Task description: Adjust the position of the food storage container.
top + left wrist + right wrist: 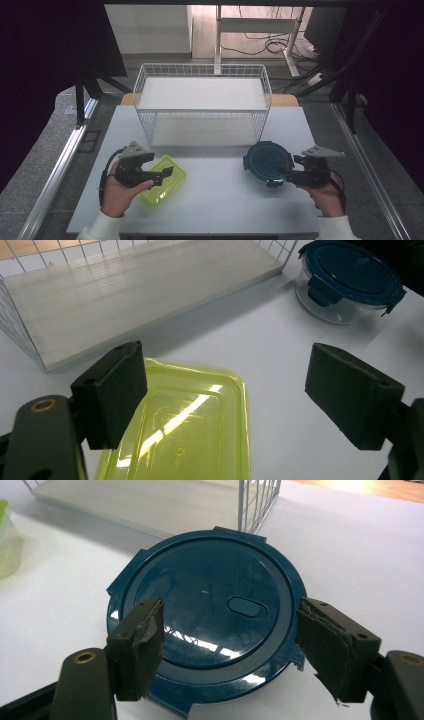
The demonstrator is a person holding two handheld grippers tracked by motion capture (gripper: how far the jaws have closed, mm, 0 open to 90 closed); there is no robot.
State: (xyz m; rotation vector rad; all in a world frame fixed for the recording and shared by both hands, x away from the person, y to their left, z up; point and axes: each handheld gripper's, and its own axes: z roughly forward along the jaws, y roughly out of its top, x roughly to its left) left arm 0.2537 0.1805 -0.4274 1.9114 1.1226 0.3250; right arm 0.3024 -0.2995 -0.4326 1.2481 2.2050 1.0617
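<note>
your left gripper point(159, 171) is hovering over the flat, translucent lime-green rectangular plastic box point(163, 186), which is lying on the white table point(220, 200) near its front edge, left of centre. its jaws are standing wide and released, one above the box's lid, the other out over bare table, with nothing between the pads. whether anything is inside the green box, you cannot tell through the glare.

your right gripper point(289, 172) is sitting just over the round clear glass container with the dark blue clip-on lid point(266, 162), right of centre. its jaws are spread to either side above the lid, released and pressing on nothing. in the left gripper view the glass wall point(334, 309) is looking empty.

behind both, the white wire two-tier basket shelf point(202, 102) is standing with its two white boards bare. the blue-lidded container is resting just beside the shelf's front right corner. open table is lying between the two containers and toward the front edge.
</note>
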